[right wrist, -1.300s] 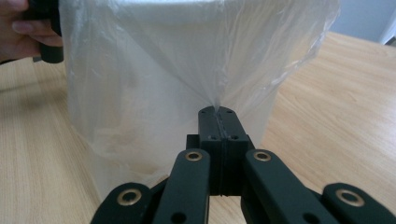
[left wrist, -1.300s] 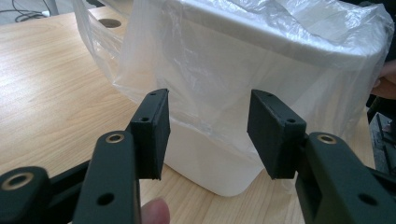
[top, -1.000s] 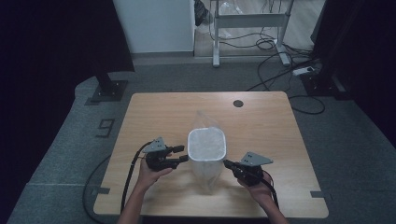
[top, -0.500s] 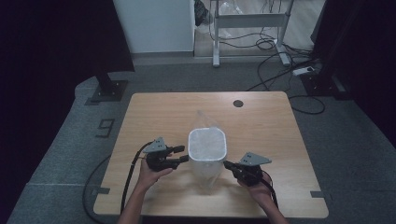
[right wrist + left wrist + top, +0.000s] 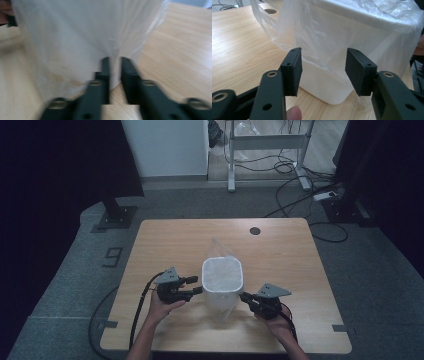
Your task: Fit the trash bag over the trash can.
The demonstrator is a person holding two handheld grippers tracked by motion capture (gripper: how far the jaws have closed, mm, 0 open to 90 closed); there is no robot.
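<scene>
Currently, the scene is set out as follows.
Table: a light wooden table [image 5: 165,245] is seen from above, with a dark round hole [image 5: 255,230] near its 1 o'clock corner.
Bin: a white, rounded-square plastic bin [image 5: 222,280] is stood upright at the middle of the table, slightly toward 6 o'clock.
Bag: a clear plastic bag [image 5: 329,37] is draped over the bin's rim and down its walls; in the left gripper view its loose hem is seen hanging short of the bin's base. A flap of it is seen lying on the table at 12 o'clock of the bin in the high view.
Left gripper: the left gripper [image 5: 192,286] is held at 9 o'clock of the bin, jaws pointed at the bin wall. The jaws are spread well apart; in the left gripper view the bag's hem is seen beyond the gap, and no pad is pressed on it.
Right gripper: the right gripper [image 5: 244,297] is held at 4 o'clock of the bin, low by its base. Its jaws have just been opening; in the blurred right gripper view a narrow gap is seen, with a fold of bag film between the pads [image 5: 106,72]. Whether the film is pressed cannot be told.
Hands: each gripper is carried by a hand entering from 6 o'clock.
</scene>
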